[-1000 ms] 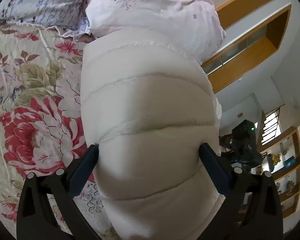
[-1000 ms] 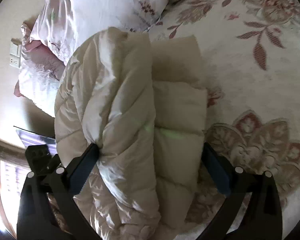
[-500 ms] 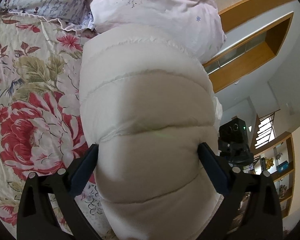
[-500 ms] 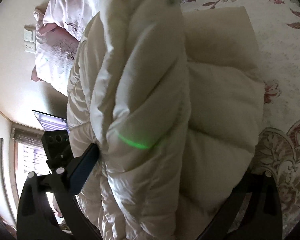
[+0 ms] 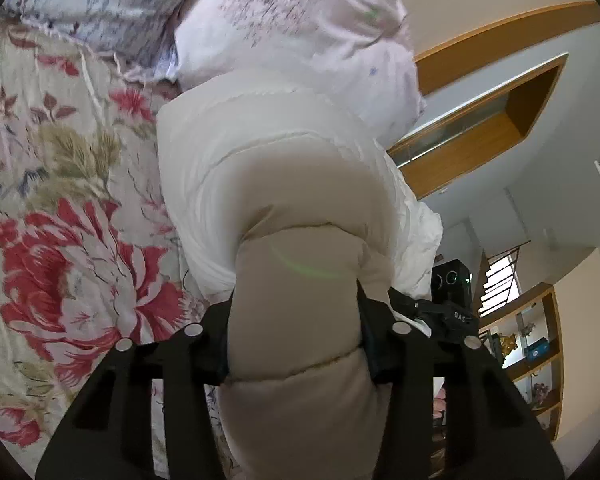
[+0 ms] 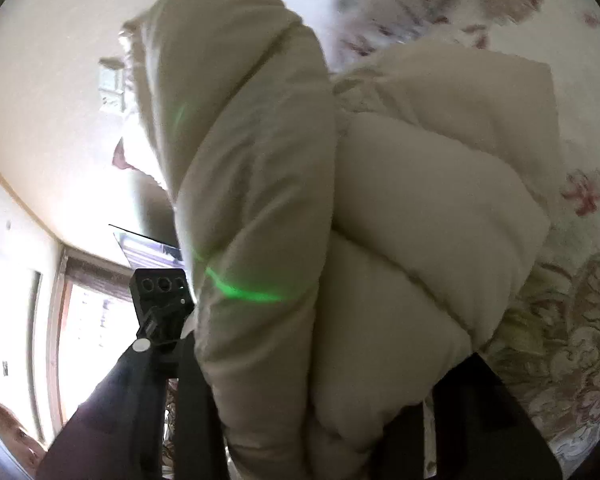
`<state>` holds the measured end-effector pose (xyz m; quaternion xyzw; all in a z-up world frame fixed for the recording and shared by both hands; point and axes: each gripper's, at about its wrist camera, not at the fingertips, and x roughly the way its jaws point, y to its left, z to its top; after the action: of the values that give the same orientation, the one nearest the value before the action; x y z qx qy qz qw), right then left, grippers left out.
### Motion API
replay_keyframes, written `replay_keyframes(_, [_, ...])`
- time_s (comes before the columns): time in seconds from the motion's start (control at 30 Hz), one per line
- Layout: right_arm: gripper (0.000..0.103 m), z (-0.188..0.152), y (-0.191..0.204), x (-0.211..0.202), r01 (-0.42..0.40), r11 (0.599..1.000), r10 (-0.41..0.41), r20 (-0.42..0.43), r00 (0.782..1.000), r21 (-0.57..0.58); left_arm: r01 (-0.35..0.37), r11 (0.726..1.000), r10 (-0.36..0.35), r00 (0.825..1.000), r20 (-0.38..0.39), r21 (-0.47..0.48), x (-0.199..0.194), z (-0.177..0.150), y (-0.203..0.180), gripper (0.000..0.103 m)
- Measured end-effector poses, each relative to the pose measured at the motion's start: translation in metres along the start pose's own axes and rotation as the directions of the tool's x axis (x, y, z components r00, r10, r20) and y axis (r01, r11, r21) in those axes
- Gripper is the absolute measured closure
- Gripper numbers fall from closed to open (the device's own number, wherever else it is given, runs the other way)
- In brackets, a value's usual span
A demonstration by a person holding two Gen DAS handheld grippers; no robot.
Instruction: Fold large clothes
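Observation:
A cream quilted puffer jacket [image 5: 284, 184] lies folded on a floral bedspread [image 5: 60, 208]. My left gripper [image 5: 294, 332] is shut on one thick end of the jacket, which bulges between the fingers. In the right wrist view the jacket [image 6: 420, 208] fills the frame as thick folded layers. My right gripper [image 6: 312, 420] is shut on its other end, and its fingertips are hidden by the fabric. The other gripper's camera box [image 6: 160, 292] shows at the left.
A pale pink floral pillow [image 5: 300, 32] and a blue patterned pillow [image 5: 100, 4] lie behind the jacket at the head of the bed. The flowered bedspread [image 6: 560, 320] extends to the right. A wall socket [image 6: 110, 80], a window and wooden shelves [image 5: 540, 344] surround the bed.
Both grippers went from open around the jacket's ends to shut on them. The right gripper moved in close, so the jacket now fills its view and looks raised.

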<state>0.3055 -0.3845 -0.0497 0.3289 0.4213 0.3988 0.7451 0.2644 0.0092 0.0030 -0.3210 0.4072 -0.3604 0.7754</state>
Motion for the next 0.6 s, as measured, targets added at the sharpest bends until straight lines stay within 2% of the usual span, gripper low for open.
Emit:
replay_keyframes(0.2, [0.072, 0.007, 0.041, 0.023, -0.045, 0.994, 0.044, -0.014, 0.999, -0.1, -0.008, 0.999, 0.005, 0.996, 0.088, 0.038, -0.041, 0.008, -0.008, 0.058])
replay_keyframes(0.33, [0.073, 0.018, 0.068, 0.046, -0.075, 0.981, 0.07, -0.036, 0.997, -0.178, -0.044, 0.998, 0.035, 0.986, 0.166, 0.05, -0.074, 0.014, -0.004, 0.058])
replay_keyframes(0.5, [0.073, 0.027, 0.08, 0.097, -0.053, 0.973, 0.036, -0.082, 0.996, -0.224, -0.14, 0.989, 0.129, 0.967, 0.219, 0.038, -0.102, 0.018, 0.016, 0.058])
replay_keyframes(0.6, [0.073, 0.033, 0.075, 0.124, -0.009, 0.974, -0.013, -0.096, 0.995, -0.225, -0.208, 0.978, 0.206, 0.958, 0.199, -0.009, -0.103, 0.02, 0.039, 0.058])
